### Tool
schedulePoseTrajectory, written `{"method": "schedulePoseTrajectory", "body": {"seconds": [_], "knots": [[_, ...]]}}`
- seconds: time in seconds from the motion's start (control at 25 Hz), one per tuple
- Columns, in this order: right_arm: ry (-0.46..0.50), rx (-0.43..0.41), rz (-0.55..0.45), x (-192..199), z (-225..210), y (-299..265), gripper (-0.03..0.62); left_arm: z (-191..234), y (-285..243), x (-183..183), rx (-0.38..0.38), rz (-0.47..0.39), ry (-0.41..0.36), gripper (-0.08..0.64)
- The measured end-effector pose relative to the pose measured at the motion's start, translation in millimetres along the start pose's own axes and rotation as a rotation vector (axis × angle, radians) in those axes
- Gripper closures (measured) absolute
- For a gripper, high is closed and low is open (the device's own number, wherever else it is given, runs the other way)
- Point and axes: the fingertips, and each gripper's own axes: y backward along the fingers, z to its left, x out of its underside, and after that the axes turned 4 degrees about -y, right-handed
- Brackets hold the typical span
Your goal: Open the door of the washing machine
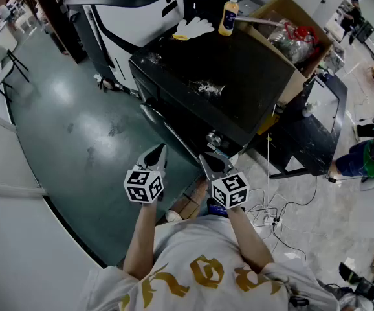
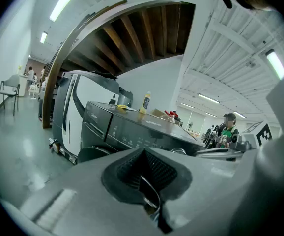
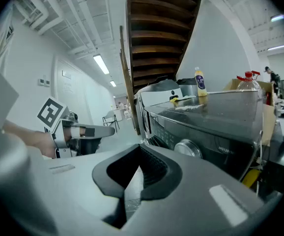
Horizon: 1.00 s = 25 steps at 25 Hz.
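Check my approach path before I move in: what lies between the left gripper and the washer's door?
Nothing. In the head view only bare floor separates the left gripper from the door.

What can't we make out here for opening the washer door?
- Handle: the head view sees the front of the washing machine steeply from above, so no handle can be told.
- Left gripper view: the door is mostly hidden behind the body of the left gripper.
- Right gripper view: the door is hidden below the body of the right gripper; only the knob shows.
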Motion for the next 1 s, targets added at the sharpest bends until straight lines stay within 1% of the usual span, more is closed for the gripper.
{"method": "schedulePoseTrajectory", "body": {"seconds": [0.32, 0.52, 0.6, 0.68, 0.72, 0.8, 1.0], "knots": [[0.001, 0.000, 0.006, 2, -7, 5, 0.569, -3, -8, 5, -0.009, 0.012, 0.005, 0.560], [0.011, 0.017, 0.005, 3, -12, 10, 0.569, -7, -12, 10, -0.003, 0.026, 0.006, 0.558], [0.007, 0.031, 0.000, 4, -15, 13, 0.569, -5, -13, 12, -0.020, 0.029, 0.010, 0.560], [-0.002, 0.042, -0.008, 3, -19, 15, 0.569, 0, -13, 13, -0.054, 0.023, 0.026, 0.558], [-0.011, 0.044, -0.009, 3, -21, 15, 0.569, 3, -13, 14, -0.063, 0.025, 0.037, 0.546], [-0.029, 0.048, -0.009, 5, -24, 15, 0.568, 5, -16, 20, -0.066, 0.045, 0.051, 0.485], [-0.018, 0.060, 0.009, 6, -28, 11, 0.534, 5, -25, 31, -0.061, 0.094, 0.051, 0.472]]}}
